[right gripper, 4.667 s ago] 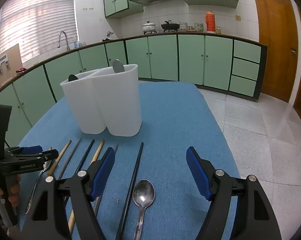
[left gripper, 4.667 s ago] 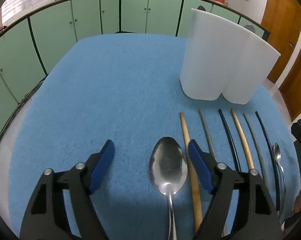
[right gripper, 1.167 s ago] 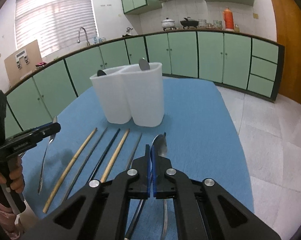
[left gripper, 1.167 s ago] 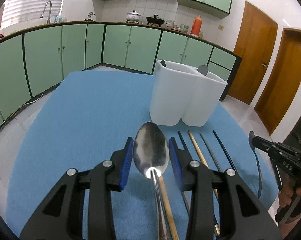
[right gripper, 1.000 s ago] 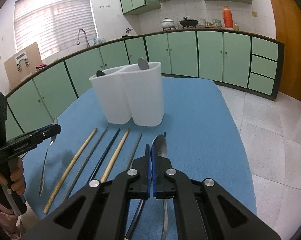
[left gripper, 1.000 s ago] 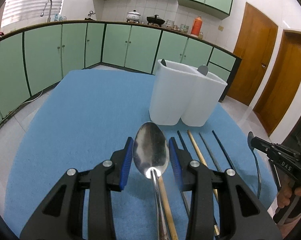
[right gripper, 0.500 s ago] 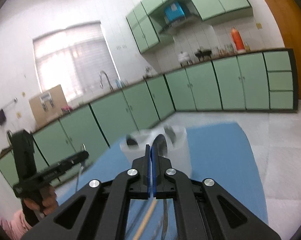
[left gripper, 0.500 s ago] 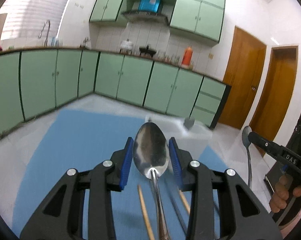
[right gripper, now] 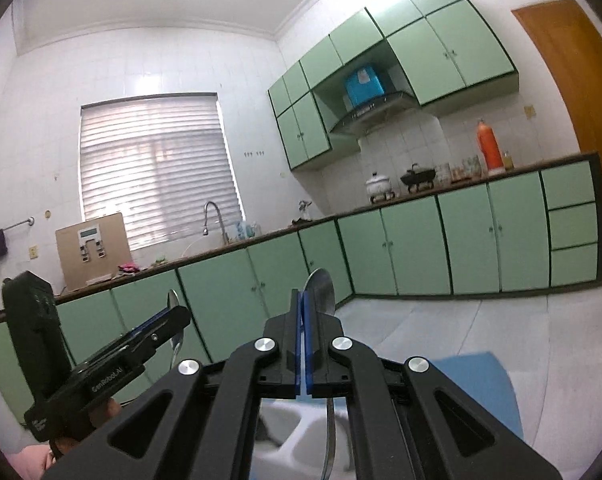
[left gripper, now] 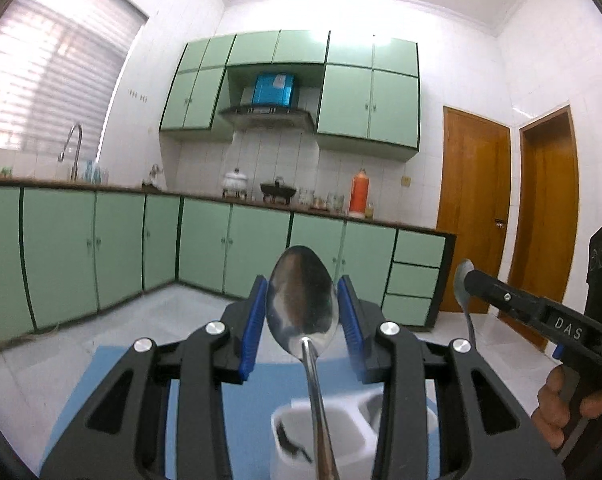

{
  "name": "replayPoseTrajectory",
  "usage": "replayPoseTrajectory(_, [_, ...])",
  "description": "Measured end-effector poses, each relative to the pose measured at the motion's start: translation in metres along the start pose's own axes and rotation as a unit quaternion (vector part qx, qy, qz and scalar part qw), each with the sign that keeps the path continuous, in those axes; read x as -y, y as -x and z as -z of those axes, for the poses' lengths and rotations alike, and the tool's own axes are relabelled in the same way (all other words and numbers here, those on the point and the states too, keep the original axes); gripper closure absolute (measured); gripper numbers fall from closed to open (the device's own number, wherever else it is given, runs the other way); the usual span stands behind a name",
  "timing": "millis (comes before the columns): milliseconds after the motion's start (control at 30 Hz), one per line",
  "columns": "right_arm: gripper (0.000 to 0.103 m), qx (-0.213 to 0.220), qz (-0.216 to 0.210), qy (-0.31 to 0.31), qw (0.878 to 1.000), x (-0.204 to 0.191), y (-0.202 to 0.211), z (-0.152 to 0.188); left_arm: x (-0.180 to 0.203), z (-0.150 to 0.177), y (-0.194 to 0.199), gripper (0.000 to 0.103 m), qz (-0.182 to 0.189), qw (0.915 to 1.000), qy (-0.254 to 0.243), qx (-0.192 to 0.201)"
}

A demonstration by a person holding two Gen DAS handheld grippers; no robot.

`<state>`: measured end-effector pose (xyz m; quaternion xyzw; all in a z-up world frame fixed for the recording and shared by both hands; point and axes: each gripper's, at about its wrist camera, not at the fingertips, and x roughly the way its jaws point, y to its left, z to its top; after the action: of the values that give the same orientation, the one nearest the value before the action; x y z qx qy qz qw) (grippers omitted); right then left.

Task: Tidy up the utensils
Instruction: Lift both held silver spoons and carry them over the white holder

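Note:
My left gripper (left gripper: 301, 322) is shut on a large steel spoon (left gripper: 302, 312), bowl up between the blue pads, handle hanging down over the white two-compartment holder (left gripper: 353, 436). A dark utensil lies in the holder's left compartment. My right gripper (right gripper: 303, 330) is shut on a smaller spoon (right gripper: 321, 288), its handle pointing down into the holder (right gripper: 297, 440) below. Each gripper shows in the other's view: the right one (left gripper: 467, 278) and the left one (right gripper: 181, 314), both raised above the blue table mat (left gripper: 245, 400).
Green base cabinets (left gripper: 101, 256) run along the back walls with a sink tap (right gripper: 213, 216), pots and an orange thermos (left gripper: 357, 194) on the counter. Two wooden doors (left gripper: 477, 216) stand at the right. The chopsticks on the mat are out of view.
Both grippers have tilted upward and risen over the holder with their spoons; the mat and chopsticks have dropped out of view, and the holder now sits directly beneath the handles.

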<state>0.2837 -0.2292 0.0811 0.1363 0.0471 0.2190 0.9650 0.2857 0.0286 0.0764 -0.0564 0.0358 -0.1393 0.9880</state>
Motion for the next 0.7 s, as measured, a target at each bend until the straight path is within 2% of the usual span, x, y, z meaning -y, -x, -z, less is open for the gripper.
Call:
replayPoseTrajectory(300, [0.102, 0.001, 0.025, 0.009, 1.000, 0.018, -0.050, 0.017, 0.000, 0.016, -0.053, 0.068, -0.011, 0.9999, -0.010, 0.005])
replayPoseTrajectory(567, [0.102, -0.015, 0.027, 0.008, 0.999, 0.017, -0.056, 0.040, -0.002, 0.032, -0.057, 0.068, -0.013, 0.9999, -0.005, 0.008])
replayPoseTrajectory(700, [0.102, -0.021, 0.032, 0.018, 0.999, 0.013, -0.056, 0.044, 0.000, 0.024, -0.058, 0.068, -0.005, 0.9999, 0.000, 0.012])
